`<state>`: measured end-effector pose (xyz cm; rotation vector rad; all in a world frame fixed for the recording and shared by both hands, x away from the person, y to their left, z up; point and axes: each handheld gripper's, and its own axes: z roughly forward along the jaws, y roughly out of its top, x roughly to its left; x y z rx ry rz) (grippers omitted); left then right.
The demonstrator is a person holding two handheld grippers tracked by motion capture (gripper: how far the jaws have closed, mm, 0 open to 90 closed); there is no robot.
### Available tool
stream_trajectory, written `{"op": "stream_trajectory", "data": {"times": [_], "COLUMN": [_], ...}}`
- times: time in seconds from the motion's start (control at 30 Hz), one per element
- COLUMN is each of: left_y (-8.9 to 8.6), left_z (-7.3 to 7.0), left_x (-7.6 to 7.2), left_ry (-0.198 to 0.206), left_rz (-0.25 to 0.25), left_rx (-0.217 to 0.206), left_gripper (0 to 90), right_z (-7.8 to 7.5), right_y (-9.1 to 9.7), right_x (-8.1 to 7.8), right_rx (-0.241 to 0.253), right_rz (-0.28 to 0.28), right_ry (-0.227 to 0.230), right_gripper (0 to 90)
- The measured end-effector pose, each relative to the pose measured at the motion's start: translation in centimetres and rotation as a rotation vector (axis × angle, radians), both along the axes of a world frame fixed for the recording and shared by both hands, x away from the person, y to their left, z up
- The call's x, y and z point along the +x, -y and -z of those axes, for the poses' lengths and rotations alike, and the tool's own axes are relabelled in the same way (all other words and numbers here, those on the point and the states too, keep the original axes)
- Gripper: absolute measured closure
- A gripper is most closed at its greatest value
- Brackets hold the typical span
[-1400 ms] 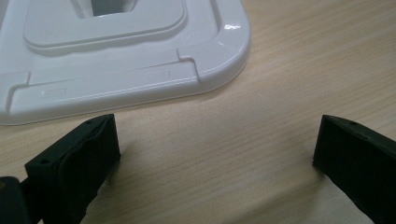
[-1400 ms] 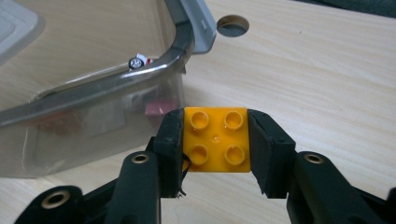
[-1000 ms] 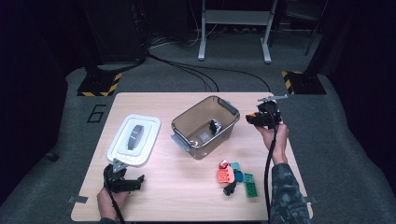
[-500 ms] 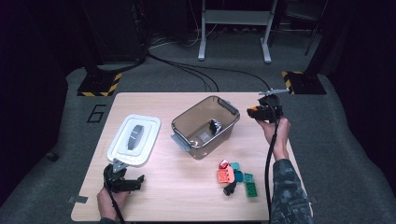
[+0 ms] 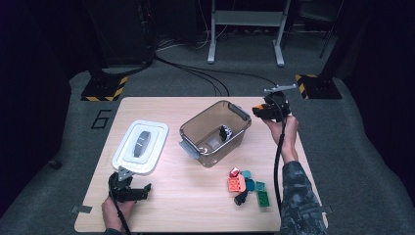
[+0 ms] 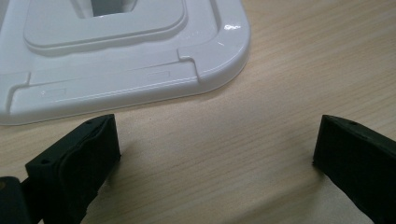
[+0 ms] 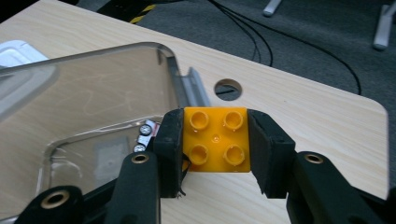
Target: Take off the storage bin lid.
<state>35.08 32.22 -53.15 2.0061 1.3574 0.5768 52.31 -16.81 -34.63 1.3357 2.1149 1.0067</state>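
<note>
My right gripper (image 7: pixel 215 140) pinches a yellow four-stud building brick (image 7: pixel 215 139) between its pads, studs facing the camera. In the high view that gripper (image 5: pixel 259 110) hangs near the far right corner of the tabletop (image 5: pixel 195 205), just beside the right end of the clear plastic bin (image 5: pixel 215 133). My left gripper (image 5: pixel 139 190) rests near the front left corner with its jaws spread and nothing between them, just in front of the white lid (image 5: pixel 141 147) lying flat toward the left edge.

I judge the sorting barely begun. One small wheeled piece (image 5: pixel 225 132) already lies on the bin's floor. The yellow brick is lifted but not yet over the opening, so dropping it in comes next. A cluster of bricks (image 5: pixel 247 185), orange, teal, green, red and a dark piece, waits toward the front right of the tabletop. After those go in, the lid is left to fit, I expect.
</note>
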Motion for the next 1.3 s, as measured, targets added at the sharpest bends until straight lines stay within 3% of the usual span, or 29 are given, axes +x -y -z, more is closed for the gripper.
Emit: {"op": "stream_trajectory", "data": {"times": [0.1, 0.5, 0.83, 1.3], "left_y": [0.0, 0.0, 0.0, 0.0], "left_z": [0.0, 0.0, 0.0, 0.0], "left_x": [0.0, 0.0, 0.0, 0.0], "left_ry": [-0.001, -0.001, -0.001, 0.0], "left_rz": [-0.003, -0.003, -0.003, 0.0], "left_rx": [-0.005, -0.005, -0.005, 0.0], "left_gripper": [0.1, 0.1, 0.1, 0.1], "right_z": [0.0, 1.9, 3.4, 3.7], "right_y": [-1.0, -4.7, -5.4, -5.7], "right_x": [0.2, 0.5, 0.6, 0.6], "right_rx": [-0.002, -0.036, -0.058, -0.089], "right_rz": [-0.028, -0.12, -0.156, -0.202], "right_ry": [0.005, -0.072, -0.128, -0.167], "right_gripper": [58.9, 58.9, 58.8, 58.3]}}
